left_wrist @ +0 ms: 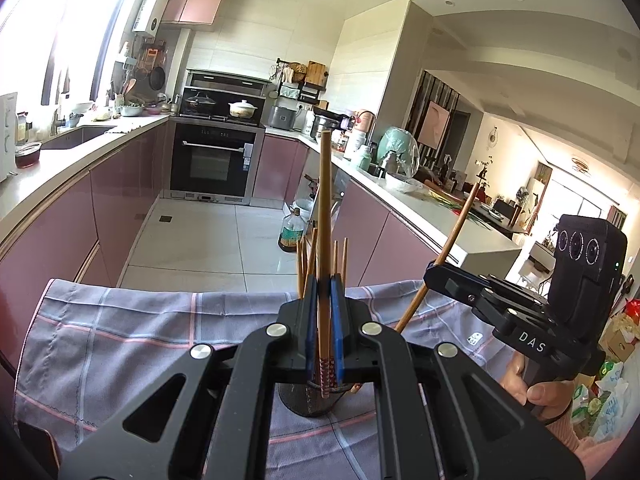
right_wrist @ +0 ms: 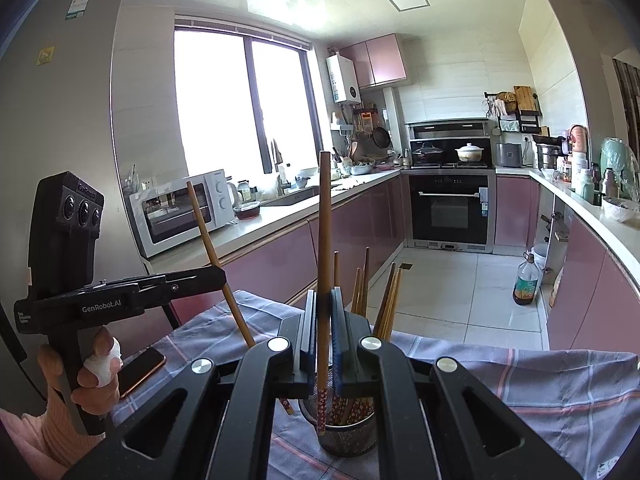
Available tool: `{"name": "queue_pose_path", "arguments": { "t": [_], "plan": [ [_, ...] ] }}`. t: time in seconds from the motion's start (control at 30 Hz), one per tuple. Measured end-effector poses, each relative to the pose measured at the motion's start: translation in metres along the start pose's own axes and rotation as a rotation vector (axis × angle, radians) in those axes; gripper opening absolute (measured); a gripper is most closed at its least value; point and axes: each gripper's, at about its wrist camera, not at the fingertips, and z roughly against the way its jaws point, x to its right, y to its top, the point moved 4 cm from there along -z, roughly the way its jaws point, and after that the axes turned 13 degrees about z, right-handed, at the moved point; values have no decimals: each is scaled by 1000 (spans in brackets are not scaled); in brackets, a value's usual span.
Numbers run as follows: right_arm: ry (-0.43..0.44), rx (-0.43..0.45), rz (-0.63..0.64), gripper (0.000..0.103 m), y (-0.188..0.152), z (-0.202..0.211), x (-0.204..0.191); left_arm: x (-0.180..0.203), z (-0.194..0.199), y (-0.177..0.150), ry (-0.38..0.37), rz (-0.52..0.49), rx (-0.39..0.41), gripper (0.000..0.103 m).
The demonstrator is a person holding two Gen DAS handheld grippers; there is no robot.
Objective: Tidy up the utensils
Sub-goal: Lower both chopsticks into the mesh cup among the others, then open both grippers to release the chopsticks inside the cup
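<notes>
Both jaws clamped tight, left gripper [left_wrist: 323, 280] and right gripper [right_wrist: 323, 294] each pinching one chopstick [left_wrist: 325, 216] upright; lower each tip-first, vertical, into mesh holder [right_wrist: 348, 436].

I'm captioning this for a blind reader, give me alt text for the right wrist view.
The right gripper, jaws shut on an upright chopstick, holds it over a mesh holder of chopsticks on a checked cloth. At left, a hand holds the left gripper, which grips another chopstick, tilted. A kitchen lies behind.
</notes>
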Motion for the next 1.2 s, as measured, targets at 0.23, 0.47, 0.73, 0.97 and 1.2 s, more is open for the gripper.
{"name": "queue_pose_path", "arguments": {
  "t": [0.23,0.47,0.73,0.97,1.2],
  "plan": [
    [-21,13,-8,5,5,-5,10,1,-11,8,19,10,11,7],
    [-38,-12,-23,5,-4,-17,15,0,-22,5,40,24,-15,7],
    [-37,-74,-26,5,-19,-37,11,-4,-46,3,75,17,-66,7],
    [-19,-129,-25,5,-29,-48,7,-3,-58,-10,79,-41,-128,7],
    [6,-200,-38,5,-40,-62,9,-5,-69,-24,89,-91,-193,7]
  ]
}}
